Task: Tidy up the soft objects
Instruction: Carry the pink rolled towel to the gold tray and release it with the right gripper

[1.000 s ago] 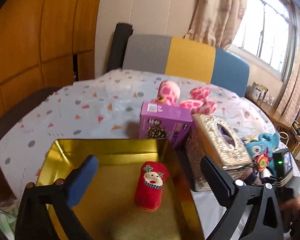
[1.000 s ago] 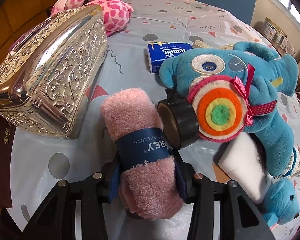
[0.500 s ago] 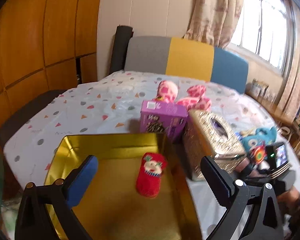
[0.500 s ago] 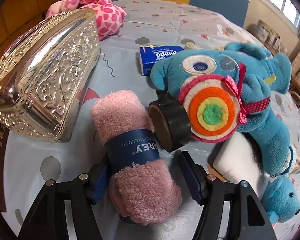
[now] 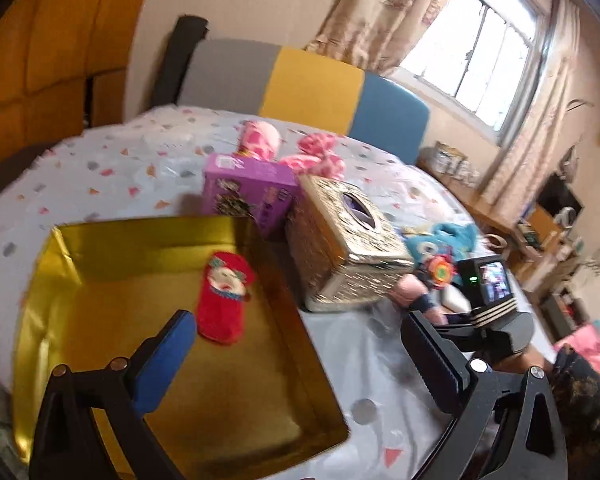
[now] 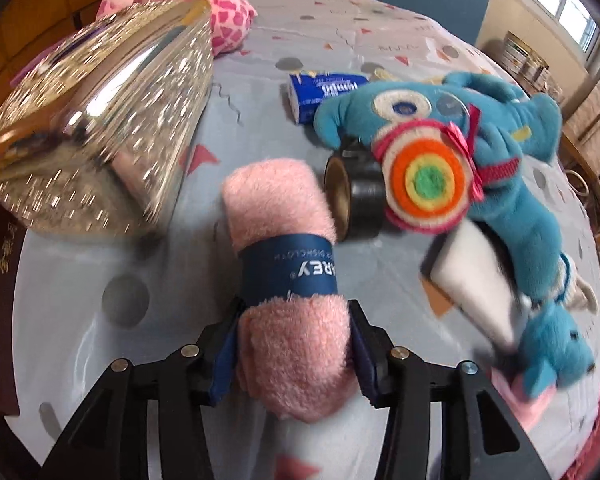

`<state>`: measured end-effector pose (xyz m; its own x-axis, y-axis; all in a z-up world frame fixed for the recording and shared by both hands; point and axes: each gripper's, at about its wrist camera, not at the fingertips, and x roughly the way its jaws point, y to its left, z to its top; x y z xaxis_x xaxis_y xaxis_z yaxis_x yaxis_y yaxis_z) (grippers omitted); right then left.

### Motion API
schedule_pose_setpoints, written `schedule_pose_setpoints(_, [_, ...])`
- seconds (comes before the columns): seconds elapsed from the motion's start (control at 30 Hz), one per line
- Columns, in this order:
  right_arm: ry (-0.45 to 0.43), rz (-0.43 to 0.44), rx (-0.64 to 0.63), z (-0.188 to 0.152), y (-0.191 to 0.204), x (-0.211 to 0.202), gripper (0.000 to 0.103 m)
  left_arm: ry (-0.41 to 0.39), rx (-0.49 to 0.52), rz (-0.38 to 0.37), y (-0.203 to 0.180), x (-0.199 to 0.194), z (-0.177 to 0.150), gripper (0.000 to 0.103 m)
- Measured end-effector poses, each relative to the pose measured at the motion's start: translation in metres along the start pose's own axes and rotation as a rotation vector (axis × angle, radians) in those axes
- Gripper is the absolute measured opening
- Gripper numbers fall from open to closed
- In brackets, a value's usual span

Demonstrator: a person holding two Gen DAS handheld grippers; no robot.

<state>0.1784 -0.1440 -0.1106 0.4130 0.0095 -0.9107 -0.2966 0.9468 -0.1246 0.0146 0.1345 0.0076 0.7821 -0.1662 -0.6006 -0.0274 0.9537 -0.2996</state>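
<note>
My right gripper (image 6: 294, 344) is shut on a rolled pink towel (image 6: 284, 236) with a blue paper band, gripping its near end. A blue plush toy (image 6: 496, 148) with a rainbow disc lies to the right, a pink heart plush (image 6: 220, 12) at the back. My left gripper (image 5: 300, 344) is open and empty above the gold tray (image 5: 80, 248), which holds a red Christmas sock (image 5: 224, 300). The towel (image 5: 414, 292) and right gripper (image 5: 440, 316) also show in the left wrist view.
A silver embossed tissue box (image 6: 100, 120) stands left of the towel, a purple box (image 5: 252, 196) behind the tray. A black tape roll (image 6: 356, 200), a blue tissue pack (image 6: 324, 88) and a white pad (image 6: 476, 280) lie near the blue plush. A small blue bear (image 6: 556, 352) lies front right.
My right gripper opened around the towel half a second ago and has shut on it again. My left gripper has swung right and tilted over the tray, still open.
</note>
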Motion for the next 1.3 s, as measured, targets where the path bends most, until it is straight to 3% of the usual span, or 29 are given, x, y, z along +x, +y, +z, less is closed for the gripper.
schedule_pose_setpoints(0.13, [0.022,-0.059,-0.026,-0.018,0.015,-0.015,0.043,0.055,-0.086,-0.107,0.010,0.007,-0.004,0.103])
schedule_pose_setpoints(0.2, [0.022,-0.080,-0.018,-0.028,0.021,-0.023,0.039,0.062,-0.126,-0.113,0.017,0.008,-0.005,0.103])
schedule_pose_setpoints(0.5, [-0.115,-0.068,0.072,-0.065,0.035,-0.077,0.036,-0.045,-0.050,0.133,0.029,-0.009,0.000,0.103])
schedule_pose_setpoints(0.9, [-0.362,0.015,-0.023,-0.034,0.101,-0.155,0.036,-0.054,-0.092,0.214,0.059,-0.019,0.006,0.103])
schedule_pose_setpoints(1.1, [-0.392,0.084,-0.126,-0.019,0.153,-0.164,0.036,-0.063,-0.116,0.268,0.077,-0.029,0.008,0.103])
schedule_pose_setpoints(1.3, [-0.360,0.143,-0.204,-0.004,0.201,-0.148,0.036,-0.108,-0.131,0.360,0.099,-0.046,0.007,0.103])
